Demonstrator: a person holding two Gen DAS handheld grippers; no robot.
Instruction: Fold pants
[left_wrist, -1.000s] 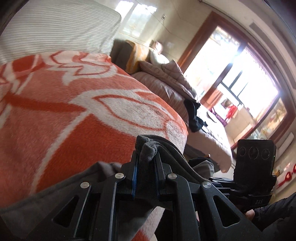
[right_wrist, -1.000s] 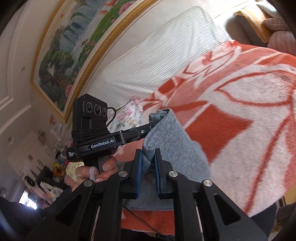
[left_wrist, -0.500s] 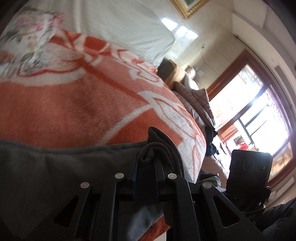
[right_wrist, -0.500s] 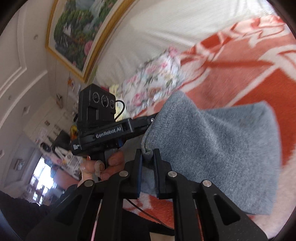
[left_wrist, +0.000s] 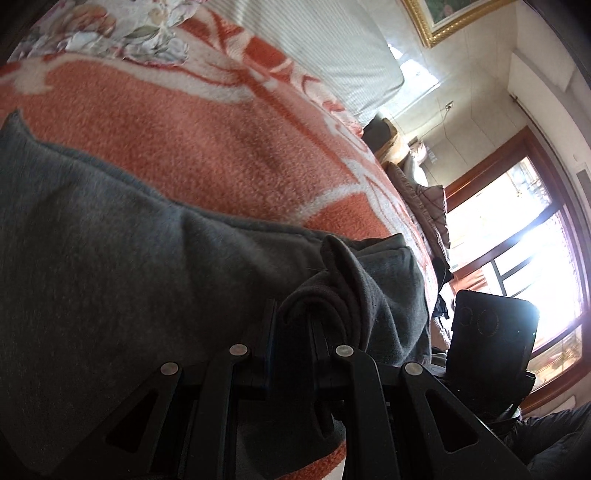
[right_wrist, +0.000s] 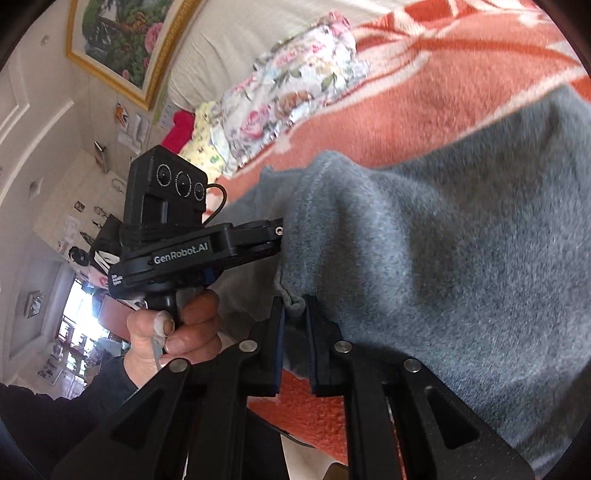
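Note:
Grey fleece pants (left_wrist: 110, 258) lie spread over an orange and white blanket (left_wrist: 207, 133) on a bed. My left gripper (left_wrist: 293, 314) is shut on a bunched edge of the pants, with cloth folded over its fingers. My right gripper (right_wrist: 295, 302) is shut on another edge of the same grey pants (right_wrist: 461, 240). In the right wrist view the left gripper (right_wrist: 273, 236) reaches in from the left, its tip buried in the cloth, held by a hand (right_wrist: 170, 332). The right gripper's body (left_wrist: 491, 339) shows at the right of the left wrist view.
A floral pillow (right_wrist: 295, 85) and a striped white headboard cushion (left_wrist: 325, 48) lie at the bed's head. A framed painting (right_wrist: 122, 40) hangs on the wall. A second bed with brown bedding (left_wrist: 424, 192) stands by a bright window (left_wrist: 524, 229).
Both grippers have swung down and across the bed with the pants. The grey cloth now lies spread much wider over the blanket, and the floral pillow has come into view.

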